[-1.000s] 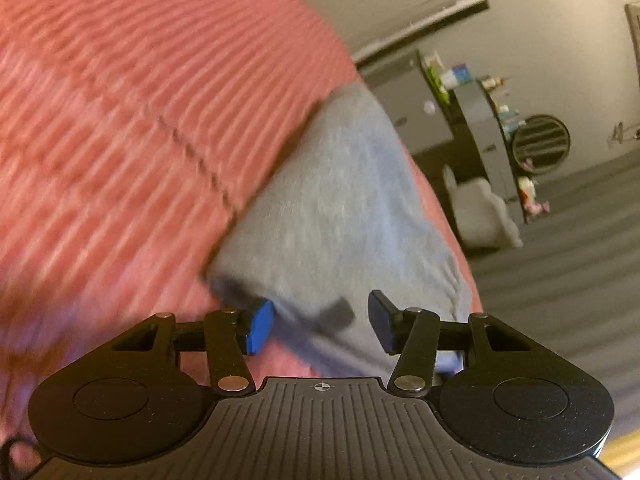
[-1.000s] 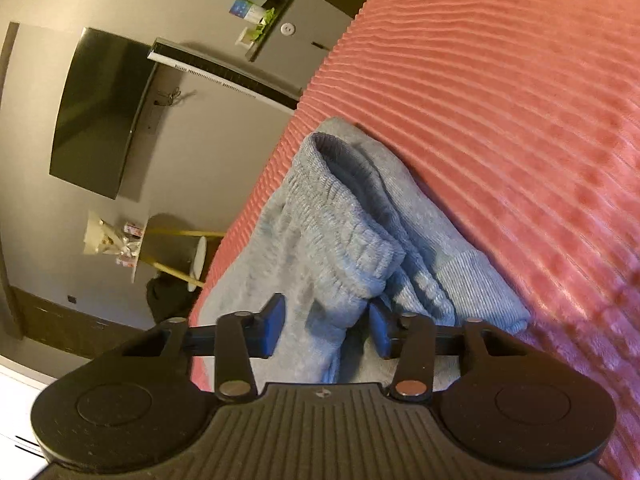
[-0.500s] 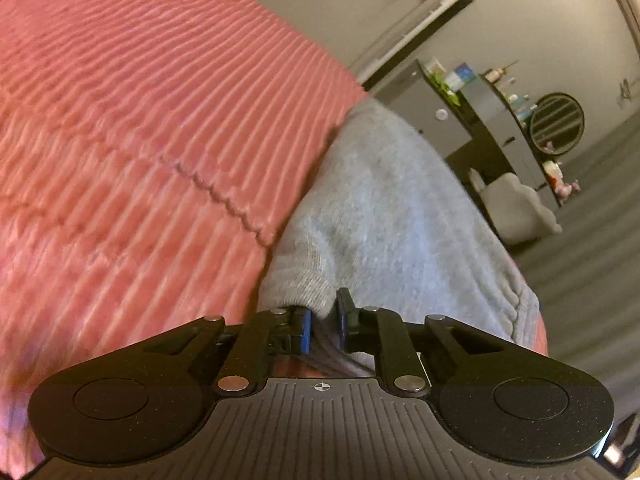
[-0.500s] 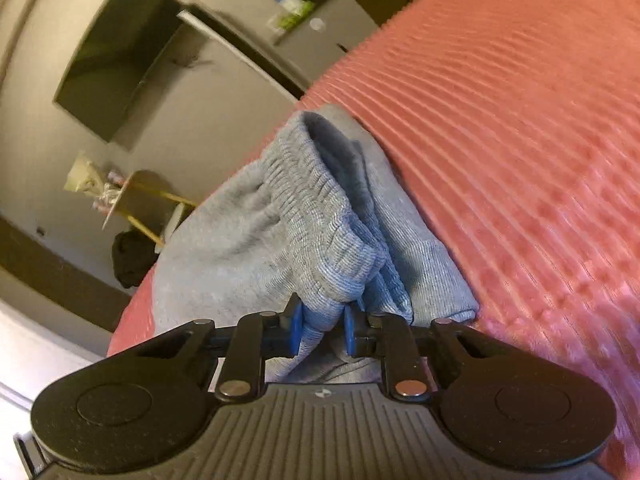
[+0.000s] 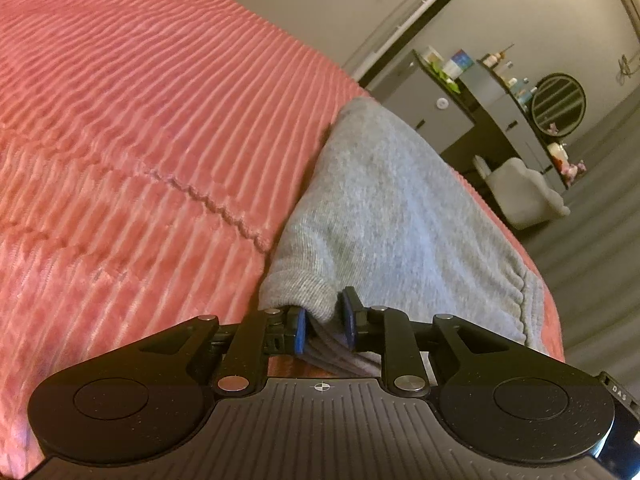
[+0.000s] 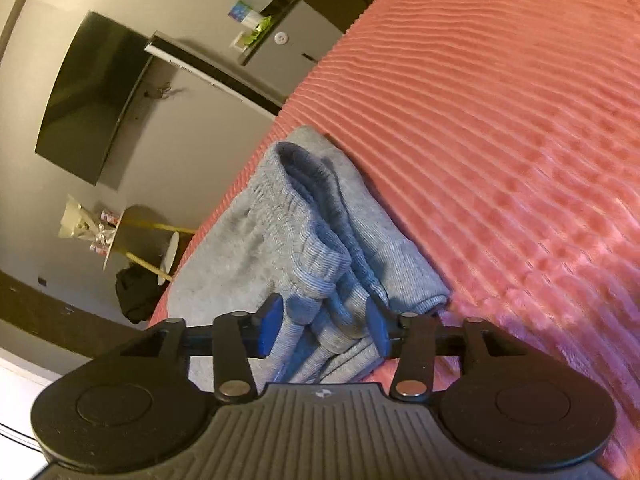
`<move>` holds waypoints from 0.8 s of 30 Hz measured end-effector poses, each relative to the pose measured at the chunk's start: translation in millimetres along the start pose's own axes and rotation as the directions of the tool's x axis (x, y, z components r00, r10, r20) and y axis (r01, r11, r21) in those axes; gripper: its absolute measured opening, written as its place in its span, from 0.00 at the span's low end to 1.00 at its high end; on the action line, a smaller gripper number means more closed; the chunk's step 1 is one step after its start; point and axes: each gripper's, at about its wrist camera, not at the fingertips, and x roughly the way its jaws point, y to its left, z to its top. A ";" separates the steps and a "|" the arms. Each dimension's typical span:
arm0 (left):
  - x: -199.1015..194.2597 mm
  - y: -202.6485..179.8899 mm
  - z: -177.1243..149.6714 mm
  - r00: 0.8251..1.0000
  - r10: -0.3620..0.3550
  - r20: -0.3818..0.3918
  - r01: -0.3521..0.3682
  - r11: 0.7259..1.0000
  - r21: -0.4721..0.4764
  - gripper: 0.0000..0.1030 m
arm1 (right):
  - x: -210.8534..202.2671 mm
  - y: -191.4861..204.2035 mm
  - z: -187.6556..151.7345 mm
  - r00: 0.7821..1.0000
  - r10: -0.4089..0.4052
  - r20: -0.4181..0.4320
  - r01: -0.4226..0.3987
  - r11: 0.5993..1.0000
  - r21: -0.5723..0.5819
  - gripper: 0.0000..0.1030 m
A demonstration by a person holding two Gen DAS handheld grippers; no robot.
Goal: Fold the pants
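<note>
Two grippers work at one pair of grey pants (image 5: 392, 208), which lies folded at the edge of a pink ribbed bedspread (image 5: 140, 128). The left gripper (image 5: 323, 322) has its jaws nearly closed, just easing apart, with a corner of cloth still pinched between the blue pads. The right gripper (image 6: 322, 326) has just been opening; its jaws stand apart around the ribbed waistband (image 6: 316, 256), not pressing it.

Both wrist cams close, angled down; shared: grey pants (image 5: 400, 216) (image 6: 280, 236), prob. same dresser (image 5: 432, 108).
</note>
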 end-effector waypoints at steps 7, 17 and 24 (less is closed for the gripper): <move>3.1 2.4 -0.7 1.000 -0.005 -0.002 0.005 1.000 -0.005 0.24 | 7.6 -12.8 -7.3 1.000 0.006 -0.019 -0.005 0.998 0.070 0.58; -1.6 -3.7 1.0 1.000 0.012 -0.008 -0.012 1.000 0.015 0.23 | 30.6 11.0 4.3 0.999 -0.050 -0.017 0.050 0.999 0.004 0.45; -27.4 -20.3 -5.2 0.998 0.042 0.052 -0.049 0.990 0.130 0.17 | -4.2 35.2 -8.0 0.996 0.023 0.090 -0.009 0.988 -0.154 0.37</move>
